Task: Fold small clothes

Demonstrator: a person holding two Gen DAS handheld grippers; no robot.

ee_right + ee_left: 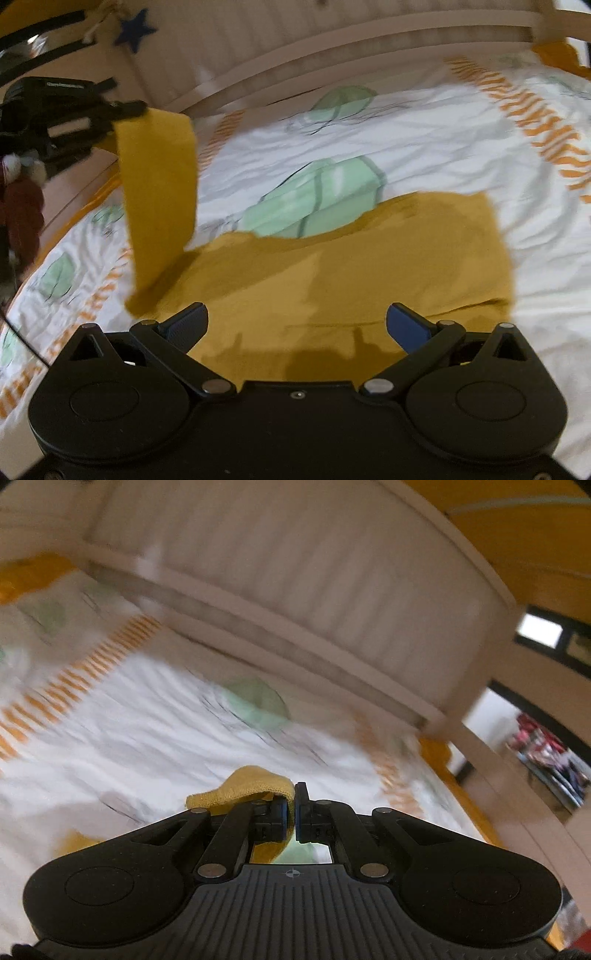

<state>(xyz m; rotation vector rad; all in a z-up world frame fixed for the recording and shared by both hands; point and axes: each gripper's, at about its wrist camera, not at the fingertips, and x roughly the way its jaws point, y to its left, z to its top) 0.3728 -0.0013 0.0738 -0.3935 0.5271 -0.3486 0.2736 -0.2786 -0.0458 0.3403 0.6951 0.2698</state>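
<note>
Your left gripper (291, 814) is clamped on a strip of the mustard-yellow garment (332, 269); in the left wrist view the fabric folds over the near finger and the blue pads (283, 814) press it between them. From the right wrist view, that same left gripper (122, 109) holds the strip up above the bedsheet (424, 136), on the headboard (295, 37) side of the garment, and the strip hangs down to the garment's left part. The rest of the garment lies flat on the sheet. Your right gripper (297, 325) hovers over its near part with jaws spread wide, holding nothing. Both views are motion-blurred.
</note>
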